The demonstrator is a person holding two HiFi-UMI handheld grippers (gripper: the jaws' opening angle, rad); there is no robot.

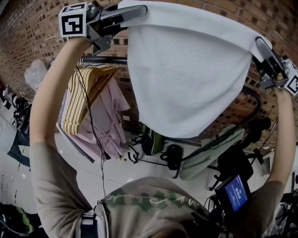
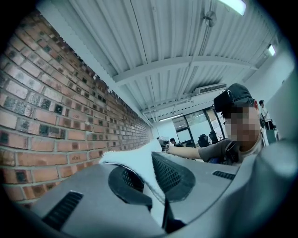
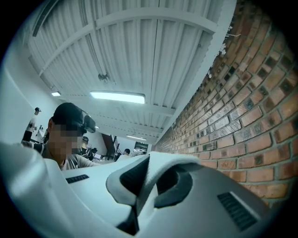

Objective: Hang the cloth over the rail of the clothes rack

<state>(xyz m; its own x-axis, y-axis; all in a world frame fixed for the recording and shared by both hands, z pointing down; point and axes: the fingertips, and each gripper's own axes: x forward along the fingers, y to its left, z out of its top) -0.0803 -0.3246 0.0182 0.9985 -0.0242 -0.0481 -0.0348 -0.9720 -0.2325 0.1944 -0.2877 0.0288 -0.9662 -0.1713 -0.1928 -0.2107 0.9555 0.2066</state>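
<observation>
White terry cloth (image 1: 186, 69), stretched between left gripper (image 1: 135, 11) at 11 o'clock and right gripper (image 1: 261, 46) at 2 o'clock. Both jaws are clamped on its upper corners. Red brick wall (image 1: 28, 28) behind; black rack rail (image 1: 104, 60) at 10 o'clock; pale glossy floor (image 1: 121, 169) below; ribbed white ceiling (image 2: 163, 37) overhead.

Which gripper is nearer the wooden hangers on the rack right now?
Left. The left gripper, shut on one corner of the cloth, sits just above the wooden hangers; the right gripper holds the opposite corner, far across the cloth.

tool (image 3: 139, 186) tight on white cloth (image 3: 163, 165)
</observation>
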